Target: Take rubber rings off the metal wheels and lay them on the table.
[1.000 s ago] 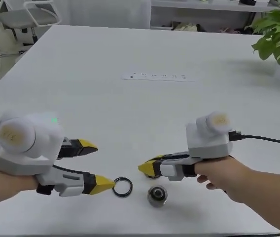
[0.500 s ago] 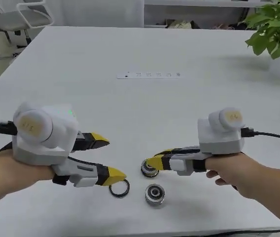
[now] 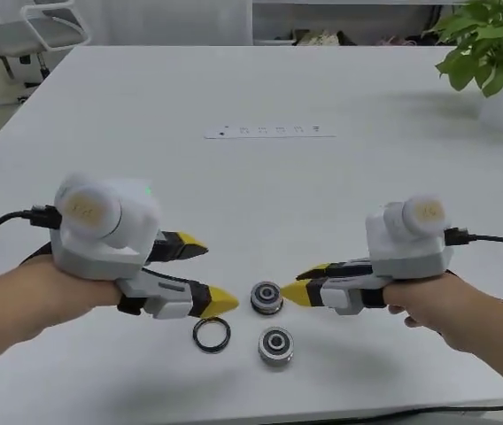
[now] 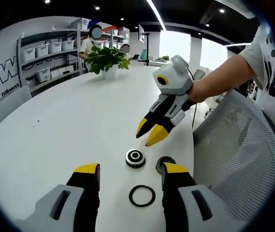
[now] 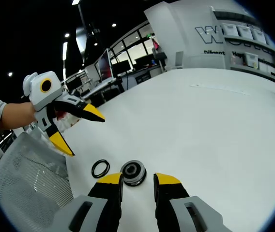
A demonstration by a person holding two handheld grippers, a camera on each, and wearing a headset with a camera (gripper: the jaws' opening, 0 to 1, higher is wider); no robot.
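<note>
Right at the near edge of the bench (image 3: 260,195) a loose ring (image 3: 211,335) lies flat, already off, with the near wheel (image 3: 275,345) just beside it to the right. Just beyond sits the far wheel (image 3: 266,297), between the two tools. The left tool (image 3: 214,274) hovers to its left, jaws wide apart, its lower tip near the loose ring. The right tool (image 3: 297,283) points at the wheel from the right, jaws a narrow gap apart, holding nothing. A dark band, likely rubber, seems to wrap each wheel. I judge the rings light, soft and stretchy, and the wheels hard and apt to roll. So pin the wheel by its faces and peel the band at its edge. Farther off are a power strip (image 3: 269,132) and a plant (image 3: 491,44).
</note>
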